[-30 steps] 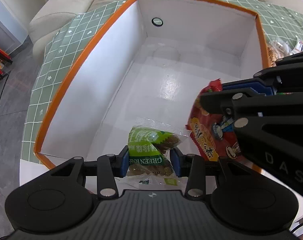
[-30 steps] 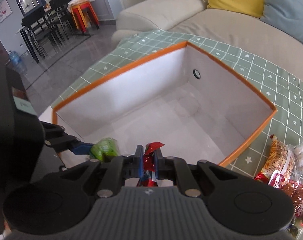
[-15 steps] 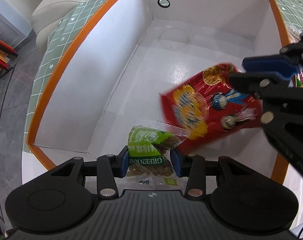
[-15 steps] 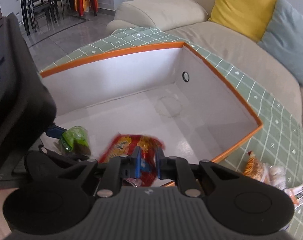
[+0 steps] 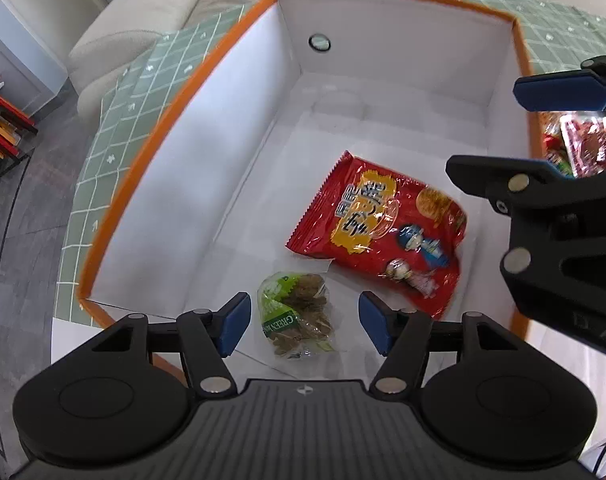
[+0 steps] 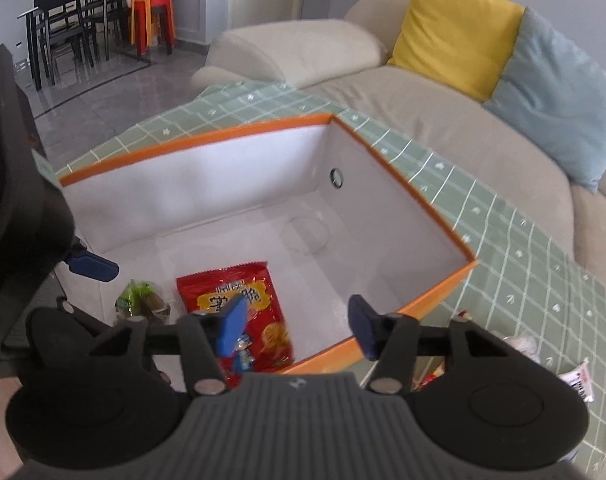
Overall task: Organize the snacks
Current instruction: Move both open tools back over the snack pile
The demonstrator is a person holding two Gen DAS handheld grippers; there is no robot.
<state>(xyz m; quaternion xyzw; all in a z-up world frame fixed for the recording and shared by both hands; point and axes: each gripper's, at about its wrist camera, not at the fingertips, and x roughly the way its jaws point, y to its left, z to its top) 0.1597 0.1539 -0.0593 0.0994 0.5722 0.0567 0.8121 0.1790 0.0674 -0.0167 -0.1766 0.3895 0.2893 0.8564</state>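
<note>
We see both grippers spread wide and empty above the box (image 5: 175, 112), the left gripper (image 5: 301, 322) and right gripper (image 6: 297, 326). The remaining snacks (image 6: 579, 376) lie outside at four o'clock, nearer our right gripper.

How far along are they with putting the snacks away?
Just started, it seems. Two packets lie on the floor of the orange-rimmed box: a red snack bag and a small green packet. Nothing is in hand: the left gripper and right gripper both have their jaws open and empty. More snacks wait on the checked tablecloth outside the box.
</note>
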